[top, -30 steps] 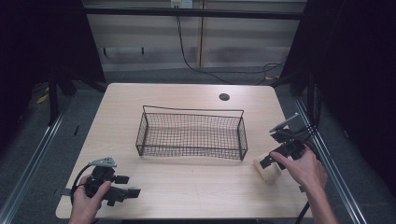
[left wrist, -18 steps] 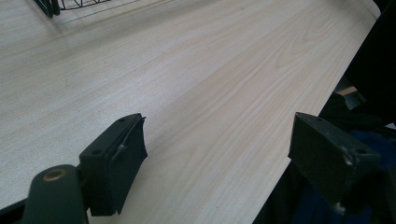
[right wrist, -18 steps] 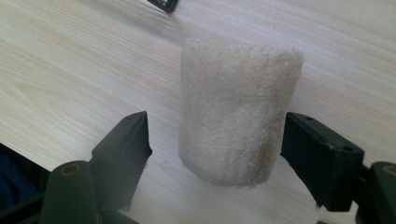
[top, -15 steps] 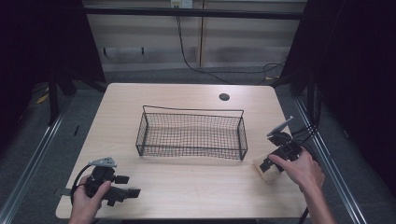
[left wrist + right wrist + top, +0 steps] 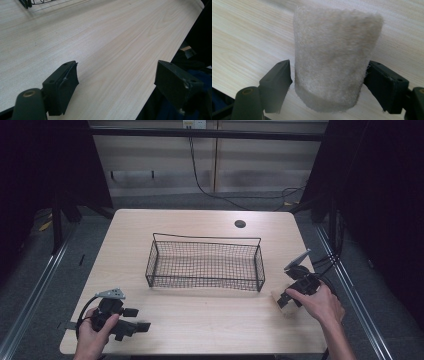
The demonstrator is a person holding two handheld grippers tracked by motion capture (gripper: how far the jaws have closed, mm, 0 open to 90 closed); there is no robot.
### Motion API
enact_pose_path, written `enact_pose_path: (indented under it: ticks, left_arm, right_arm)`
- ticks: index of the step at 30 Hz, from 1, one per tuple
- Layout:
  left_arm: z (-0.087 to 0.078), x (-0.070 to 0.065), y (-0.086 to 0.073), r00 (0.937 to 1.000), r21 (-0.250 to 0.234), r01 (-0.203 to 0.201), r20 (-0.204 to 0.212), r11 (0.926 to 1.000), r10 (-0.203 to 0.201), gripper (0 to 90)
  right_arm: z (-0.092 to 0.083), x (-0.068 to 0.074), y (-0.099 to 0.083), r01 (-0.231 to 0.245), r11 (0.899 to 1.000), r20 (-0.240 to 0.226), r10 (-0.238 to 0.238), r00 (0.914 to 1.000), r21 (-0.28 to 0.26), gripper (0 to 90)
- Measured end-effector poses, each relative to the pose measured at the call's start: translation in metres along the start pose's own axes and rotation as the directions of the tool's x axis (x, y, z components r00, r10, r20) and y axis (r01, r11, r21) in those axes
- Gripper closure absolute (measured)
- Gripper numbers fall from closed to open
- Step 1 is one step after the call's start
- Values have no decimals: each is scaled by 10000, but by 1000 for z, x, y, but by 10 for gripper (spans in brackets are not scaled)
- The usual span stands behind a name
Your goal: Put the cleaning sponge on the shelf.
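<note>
The right gripper (image 5: 283, 301) sat low on the table (image 5: 200, 225), its jaws set against both sides of a beige fuzzy block (image 5: 334, 65), gripping it. The wire basket (image 5: 205, 262) stood just beyond and to the left of that gripper. The left gripper (image 5: 122, 87) lay at the table's near edge, jaws spread wide with nothing between them, well apart from the basket.
</note>
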State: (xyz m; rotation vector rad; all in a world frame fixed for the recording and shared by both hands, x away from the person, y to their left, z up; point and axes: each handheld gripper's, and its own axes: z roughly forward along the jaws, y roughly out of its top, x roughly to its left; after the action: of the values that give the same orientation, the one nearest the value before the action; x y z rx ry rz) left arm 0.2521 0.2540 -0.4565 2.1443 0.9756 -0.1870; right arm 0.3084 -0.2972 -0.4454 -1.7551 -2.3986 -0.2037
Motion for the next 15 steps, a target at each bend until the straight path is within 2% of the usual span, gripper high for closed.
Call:
enact_pose_path:
  ticks: [8,15]
  left_arm:
    - [0,0,0,10000,27,-7,-10,10000,7,184]
    - [0,0,0,10000,16,18,-2,10000,-18,184]
  right_arm:
    - [8,2,4,-19,9998,124,17,9999,179,212]
    - [14,2,4,36,9997,171,-40,9998,252,265]
